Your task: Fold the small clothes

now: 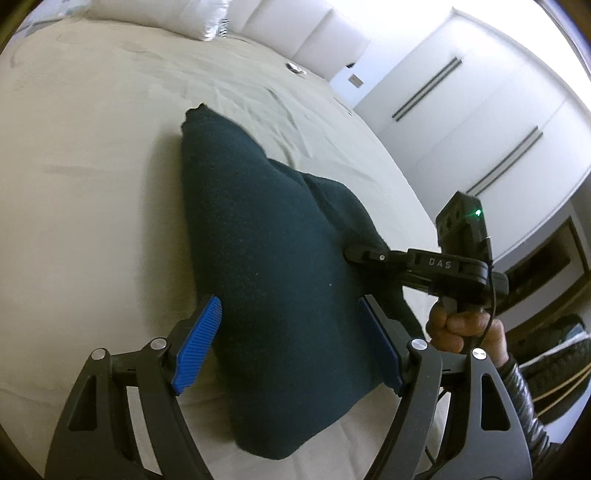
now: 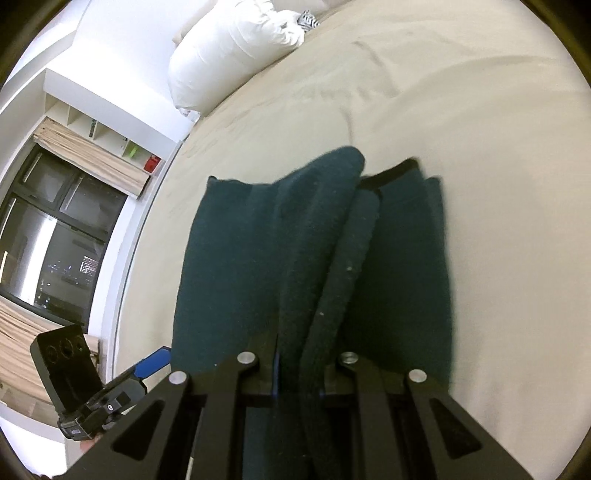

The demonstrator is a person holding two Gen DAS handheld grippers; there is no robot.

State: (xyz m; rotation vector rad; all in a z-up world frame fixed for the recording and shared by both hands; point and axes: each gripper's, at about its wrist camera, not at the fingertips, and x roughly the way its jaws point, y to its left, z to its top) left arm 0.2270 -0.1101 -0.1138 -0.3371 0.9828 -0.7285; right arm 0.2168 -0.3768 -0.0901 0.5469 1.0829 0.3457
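A dark teal knitted garment [image 1: 266, 266] lies on the beige bed sheet [image 1: 92, 155], its right side lifted into a ridge. My left gripper [image 1: 291, 343] hovers over its near end, open, with blue pads [image 1: 199, 343] spread either side of the cloth and not pressing it. My right gripper [image 1: 360, 254] comes in from the right, held by a hand [image 1: 461, 328], and pinches the garment's right edge. In the right wrist view the right gripper [image 2: 297, 376] is shut on a bunched fold of the garment [image 2: 325, 236], which rises off the bed sheet [image 2: 498, 184]. The left gripper [image 2: 147, 363] shows at lower left.
White pillows [image 2: 229, 51] lie at the head of the bed, and a small striped item [image 2: 308, 18] sits beside them. A small object [image 1: 295, 68] rests on the far sheet. White wardrobe doors [image 1: 480, 110] stand past the bed's right edge. A dark window [image 2: 55, 240] is on the other side.
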